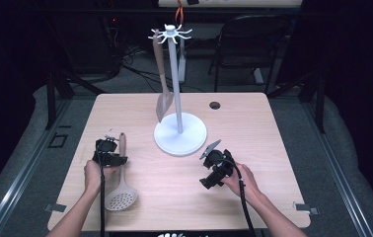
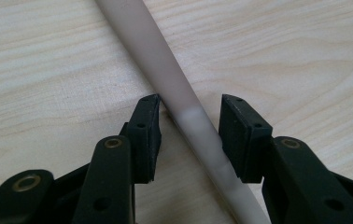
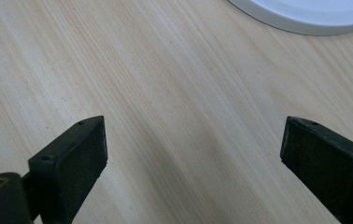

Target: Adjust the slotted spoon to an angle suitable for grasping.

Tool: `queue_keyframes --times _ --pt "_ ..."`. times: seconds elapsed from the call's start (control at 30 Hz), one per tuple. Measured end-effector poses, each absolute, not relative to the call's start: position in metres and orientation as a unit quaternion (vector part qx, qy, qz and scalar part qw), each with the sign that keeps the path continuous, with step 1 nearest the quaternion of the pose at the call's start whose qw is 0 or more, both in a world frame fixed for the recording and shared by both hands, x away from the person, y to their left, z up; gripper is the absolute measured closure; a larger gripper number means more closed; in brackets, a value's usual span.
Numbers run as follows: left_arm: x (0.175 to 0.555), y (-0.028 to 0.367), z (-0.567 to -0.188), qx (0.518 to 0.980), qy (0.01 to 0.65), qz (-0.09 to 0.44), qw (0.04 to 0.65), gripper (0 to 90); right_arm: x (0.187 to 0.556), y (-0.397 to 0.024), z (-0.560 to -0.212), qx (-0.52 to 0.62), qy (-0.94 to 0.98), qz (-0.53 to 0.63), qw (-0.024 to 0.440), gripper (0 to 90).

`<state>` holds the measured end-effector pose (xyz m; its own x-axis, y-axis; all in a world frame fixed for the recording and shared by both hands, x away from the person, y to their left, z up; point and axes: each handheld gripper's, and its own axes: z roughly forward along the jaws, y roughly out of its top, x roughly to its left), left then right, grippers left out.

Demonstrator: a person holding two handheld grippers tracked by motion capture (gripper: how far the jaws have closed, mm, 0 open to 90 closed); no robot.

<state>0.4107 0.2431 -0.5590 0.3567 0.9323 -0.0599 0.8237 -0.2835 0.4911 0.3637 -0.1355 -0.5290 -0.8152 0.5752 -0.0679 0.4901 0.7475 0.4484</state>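
Observation:
A beige slotted spoon lies flat on the left of the wooden table, its handle pointing away from the person. My left gripper is lowered over that handle. The handle runs between its two pads with a narrow gap on each side, so the left gripper is open. My right gripper rests low over bare wood near the white stand's base. In its own view the right gripper stands wide open with nothing between its fingers.
A white utensil stand with a tall pole and hooks on top stands mid-table. A brown spatula hangs from one hook. A small round hole sits near the far edge. A chair stands beyond the table.

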Motion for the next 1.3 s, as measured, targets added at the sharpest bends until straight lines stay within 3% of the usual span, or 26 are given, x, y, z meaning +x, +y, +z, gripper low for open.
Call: queue_keyframes --times 1.0,1.3 --pt "0.4133 0.2412 -0.5537 0.830 0.510 0.084 0.207 61.7 0.3594 -0.1345 -0.5271 0.275 0.935 0.199 0.106 7.4" --pt "0.4101 0.2407 -0.5502 0.826 0.518 0.074 0.208 58.7 0.3592 -0.1345 -0.5275 0.271 0.935 0.201 0.106 7.5"
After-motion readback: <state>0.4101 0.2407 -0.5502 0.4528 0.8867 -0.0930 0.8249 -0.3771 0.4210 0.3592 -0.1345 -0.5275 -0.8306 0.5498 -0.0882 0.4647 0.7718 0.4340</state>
